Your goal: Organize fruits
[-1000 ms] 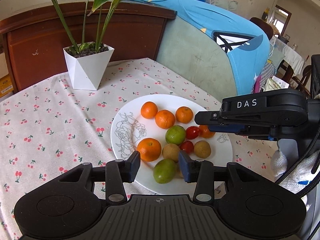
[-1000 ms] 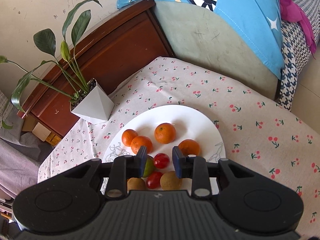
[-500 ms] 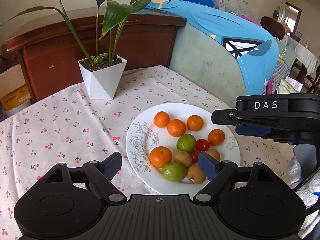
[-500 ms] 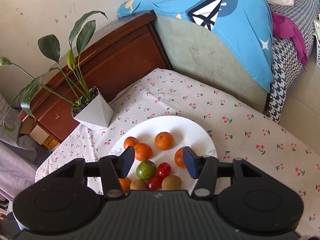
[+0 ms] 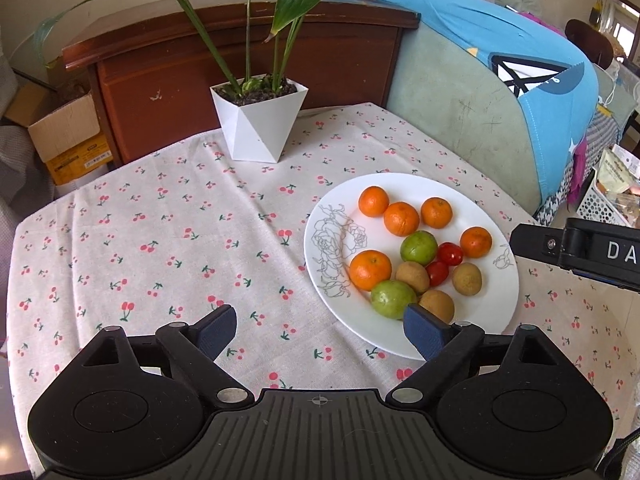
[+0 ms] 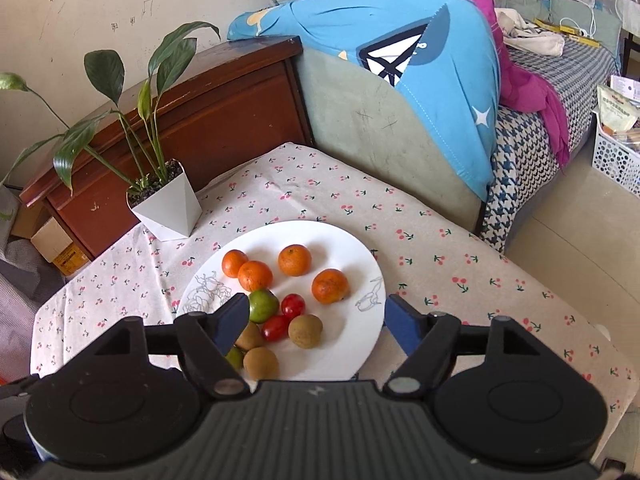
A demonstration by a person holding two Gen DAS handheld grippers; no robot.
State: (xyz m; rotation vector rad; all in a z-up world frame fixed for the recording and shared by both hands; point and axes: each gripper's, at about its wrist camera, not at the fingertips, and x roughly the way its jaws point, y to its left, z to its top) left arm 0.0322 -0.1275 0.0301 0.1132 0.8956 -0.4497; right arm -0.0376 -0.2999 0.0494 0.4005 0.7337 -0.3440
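Observation:
A white plate [image 5: 496,280] with a rose drawing sits on the cherry-print tablecloth and holds several oranges [image 5: 370,270], two green fruits [image 5: 393,298], two cherry tomatoes [image 5: 449,253] and brown kiwis [image 5: 467,278]. My left gripper [image 5: 320,330] is open and empty, raised above the cloth at the plate's near left edge. My right gripper [image 6: 314,322] is open and empty, above the plate [image 6: 352,344], with the fruits [image 6: 330,286] between and beyond its fingers. The right gripper's body shows at the right edge of the left wrist view [image 5: 580,248].
A white angular pot with a leafy plant [image 5: 259,124] stands at the table's back. A wooden headboard [image 5: 240,64] and a sofa with a blue cover [image 5: 500,80] lie behind. The table edge drops off on the right [image 6: 560,280].
Both grippers have opened wide and pulled back and up from the plate. The left one was closing around a green fruit a second ago and has left it on the plate.

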